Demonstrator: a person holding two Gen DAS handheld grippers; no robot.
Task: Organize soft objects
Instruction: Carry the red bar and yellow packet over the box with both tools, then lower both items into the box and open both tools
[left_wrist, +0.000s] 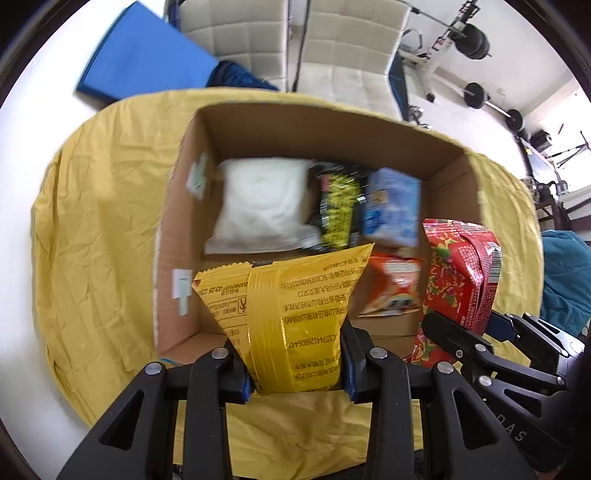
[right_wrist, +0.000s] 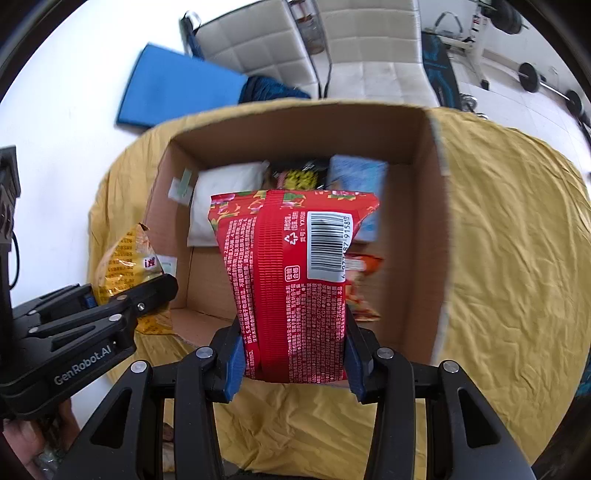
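Note:
My left gripper (left_wrist: 295, 363) is shut on a yellow snack bag (left_wrist: 291, 317) held over the near edge of an open cardboard box (left_wrist: 173, 206). My right gripper (right_wrist: 293, 363) is shut on a red snack bag (right_wrist: 288, 280) held over the same box (right_wrist: 436, 221). The red bag also shows at the right in the left wrist view (left_wrist: 461, 273), the yellow bag at the left in the right wrist view (right_wrist: 125, 266). Inside the box lie a white soft pack (left_wrist: 258, 203), a black-and-yellow packet (left_wrist: 338, 206), a blue pack (left_wrist: 393, 206) and an orange packet (left_wrist: 393, 288).
The box stands on a round table covered with a wrinkled yellow cloth (left_wrist: 96, 229). Behind it are white padded chairs (left_wrist: 343, 51), a blue mat (left_wrist: 140, 55) and gym equipment (left_wrist: 476, 40) on a white floor.

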